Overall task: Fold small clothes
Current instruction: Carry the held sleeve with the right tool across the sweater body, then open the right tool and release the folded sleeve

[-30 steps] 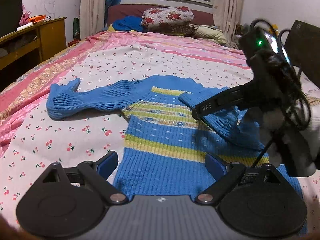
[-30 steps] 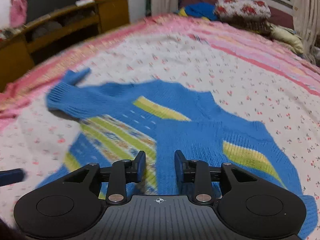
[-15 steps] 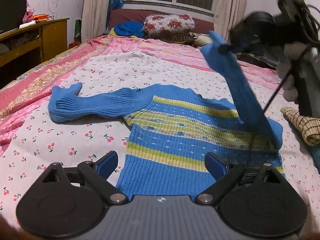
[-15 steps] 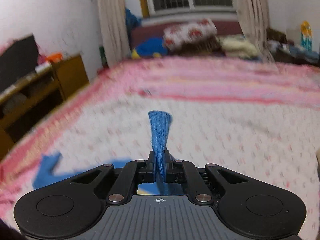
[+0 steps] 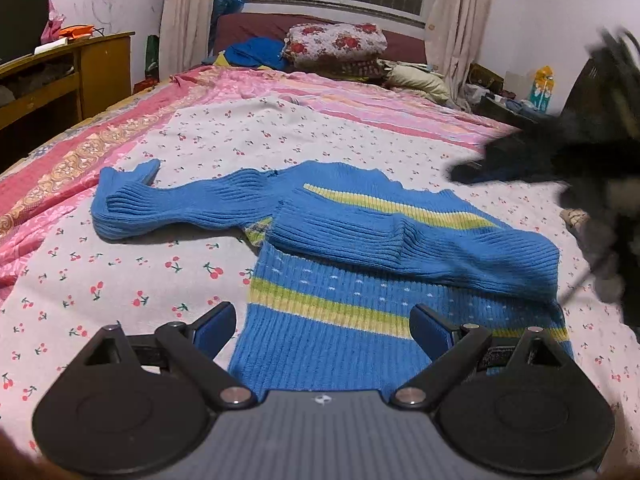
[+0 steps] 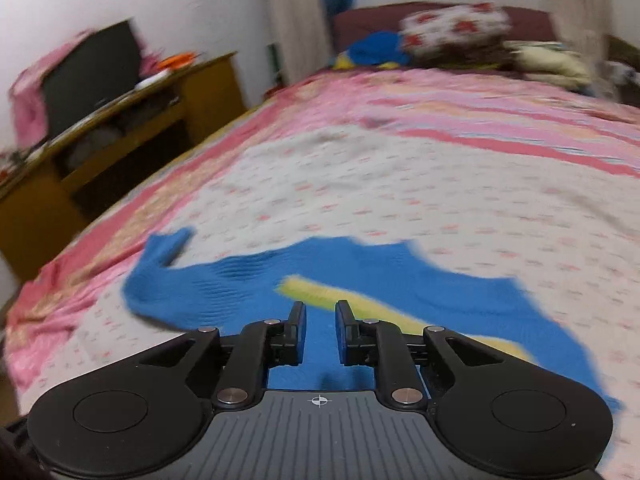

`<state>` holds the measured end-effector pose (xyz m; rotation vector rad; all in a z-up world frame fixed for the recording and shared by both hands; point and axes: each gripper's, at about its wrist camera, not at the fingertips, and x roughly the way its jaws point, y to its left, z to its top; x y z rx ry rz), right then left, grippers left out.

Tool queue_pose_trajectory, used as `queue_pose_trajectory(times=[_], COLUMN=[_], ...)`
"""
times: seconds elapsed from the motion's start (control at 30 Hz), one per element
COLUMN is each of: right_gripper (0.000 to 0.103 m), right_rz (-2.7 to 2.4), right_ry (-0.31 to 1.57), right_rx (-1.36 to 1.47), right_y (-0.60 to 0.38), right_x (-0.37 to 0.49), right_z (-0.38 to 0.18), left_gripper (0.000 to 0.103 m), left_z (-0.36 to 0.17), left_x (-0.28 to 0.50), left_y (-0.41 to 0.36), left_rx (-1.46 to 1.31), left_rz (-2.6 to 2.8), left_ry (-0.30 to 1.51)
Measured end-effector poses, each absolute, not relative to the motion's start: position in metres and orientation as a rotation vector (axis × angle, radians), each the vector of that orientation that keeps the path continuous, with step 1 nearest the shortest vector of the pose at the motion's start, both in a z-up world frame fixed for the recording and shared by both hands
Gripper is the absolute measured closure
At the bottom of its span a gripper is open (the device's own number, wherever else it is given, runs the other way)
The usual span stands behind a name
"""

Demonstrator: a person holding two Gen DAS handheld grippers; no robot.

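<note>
lying flat on the bed (image 5: 360,128), the blue sweater (image 5: 360,280) with yellow stripes has one sleeve (image 5: 420,248) folded across its chest, while the other sleeve (image 5: 168,204) stretches out to the side over the cherry-print sheet. the left gripper (image 5: 322,330) hangs low over the sweater's hem, its fingers (image 5: 212,326) spread wide with nothing between them. the right gripper (image 6: 320,332) is off the cloth, a dark blur at the right edge of the left camera's view; its fingers (image 6: 298,330) have just been parting and stand a little apart, released, with only air in the gap. a wooden cabinet (image 5: 80,72) stands by the wall, and pillows (image 5: 336,42) are piled at the head of the bed.
</note>
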<state>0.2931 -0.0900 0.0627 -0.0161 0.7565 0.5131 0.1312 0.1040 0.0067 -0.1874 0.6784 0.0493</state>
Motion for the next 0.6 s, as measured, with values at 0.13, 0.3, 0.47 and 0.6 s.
queue_pose_trajectory(times=[0.13,0.3,0.47,0.6], right_gripper=[0.085,0.085,0.087,0.086], right_rz=[0.357,0.204,0.14,0.179], right_ry=[0.79,0.841,0.846,0.833], right_rx=[-0.046,-0.111,-0.05,0.101], right_y=[-0.133,-0.169,-0.201,-0.22], right_x=[0.3,0.305,0.309,0.305], right_z=[0.048,0.008,-0.004,0.008], left_gripper=[0.004,0.004,0.004,0.004], left_z=[0.001,-0.006,-0.013,-0.016], left_x=[0.134,0.141,0.144,0.146], left_y=[0.097,0.09,0.083,0.079], left_rx=[-0.16,-0.135,-0.103,-0.099], left_rz=[0.052,0.066,0.07,0.065], left_ry=[0.692,0.706,0.722,0.729])
